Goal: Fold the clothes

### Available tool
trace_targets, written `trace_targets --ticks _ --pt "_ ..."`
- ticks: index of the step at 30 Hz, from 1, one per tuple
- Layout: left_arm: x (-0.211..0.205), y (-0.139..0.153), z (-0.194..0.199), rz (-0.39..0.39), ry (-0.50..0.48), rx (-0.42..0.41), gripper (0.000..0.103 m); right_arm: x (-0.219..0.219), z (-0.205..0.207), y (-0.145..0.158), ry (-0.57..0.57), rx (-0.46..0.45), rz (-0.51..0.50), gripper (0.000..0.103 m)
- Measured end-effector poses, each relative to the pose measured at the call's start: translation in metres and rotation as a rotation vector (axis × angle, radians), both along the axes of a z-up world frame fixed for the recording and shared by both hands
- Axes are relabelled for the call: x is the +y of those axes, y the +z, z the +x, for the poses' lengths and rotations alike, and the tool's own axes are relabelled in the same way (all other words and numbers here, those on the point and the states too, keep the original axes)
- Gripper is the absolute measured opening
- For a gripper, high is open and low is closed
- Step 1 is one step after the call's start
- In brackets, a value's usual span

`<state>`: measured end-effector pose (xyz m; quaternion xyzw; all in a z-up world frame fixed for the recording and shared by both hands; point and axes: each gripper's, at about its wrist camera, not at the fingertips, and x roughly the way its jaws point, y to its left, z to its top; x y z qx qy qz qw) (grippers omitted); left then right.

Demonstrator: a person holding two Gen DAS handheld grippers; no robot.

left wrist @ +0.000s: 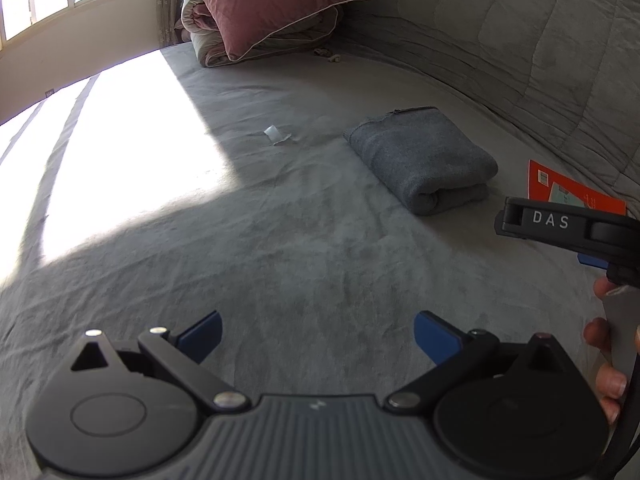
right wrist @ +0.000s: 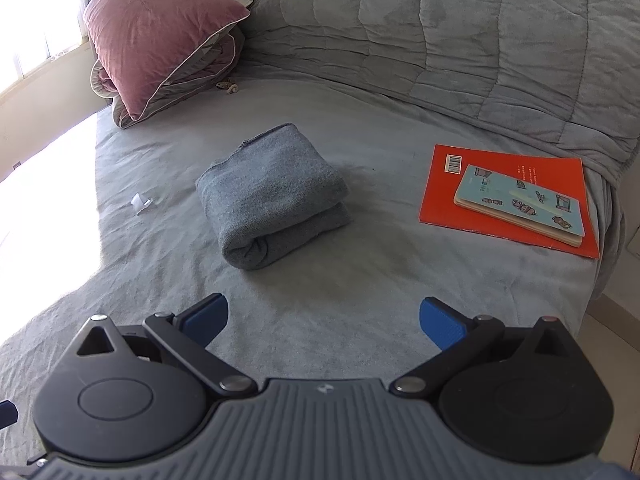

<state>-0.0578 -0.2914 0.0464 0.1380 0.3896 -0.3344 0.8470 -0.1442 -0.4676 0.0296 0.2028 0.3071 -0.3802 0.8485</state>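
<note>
Folded grey garment (right wrist: 272, 196), rolled into a compact bundle, lying on the grey bed sheet (right wrist: 360, 280) near the middle of the bed, rounded fold toward the cameras. Left tool (left wrist: 318, 336) spread wide, blue pads (left wrist: 436, 336) well apart, holding nothing, hovering above bare sheet with the garment ahead and to its right. Right tool (right wrist: 324, 322) likewise spread wide and empty, blue pads (right wrist: 442, 326) parted, garment ahead and slightly left, not touching. In the left wrist view, part of the right tool visible at the right edge, marked "DAS", with the holding hand (left wrist: 608, 360) just below. Orange book (right wrist: 508, 196) flat on the sheet to the right of the garment, well apart from it, a smaller pale blue book (right wrist: 520, 202) resting on top. Pink pillow (right wrist: 156, 28) leaning on a folded quilt (right wrist: 176, 88) at the far left corner. Small white scrap (right wrist: 140, 202) on the sheet left of the garment. Quilted grey cover (right wrist: 480, 40) rising behind. Bright sunlight patch (left wrist: 120, 152) across the left of the bed.
</note>
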Motion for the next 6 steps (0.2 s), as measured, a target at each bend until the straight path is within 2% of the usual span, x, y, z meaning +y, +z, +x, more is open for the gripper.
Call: trace_targets --ticks 6 --pt "0.0005 -0.0005 0.0003 -0.002 0.002 0.003 0.102 0.0001 0.0009 -0.0007 0.003 0.001 0.0 0.103"
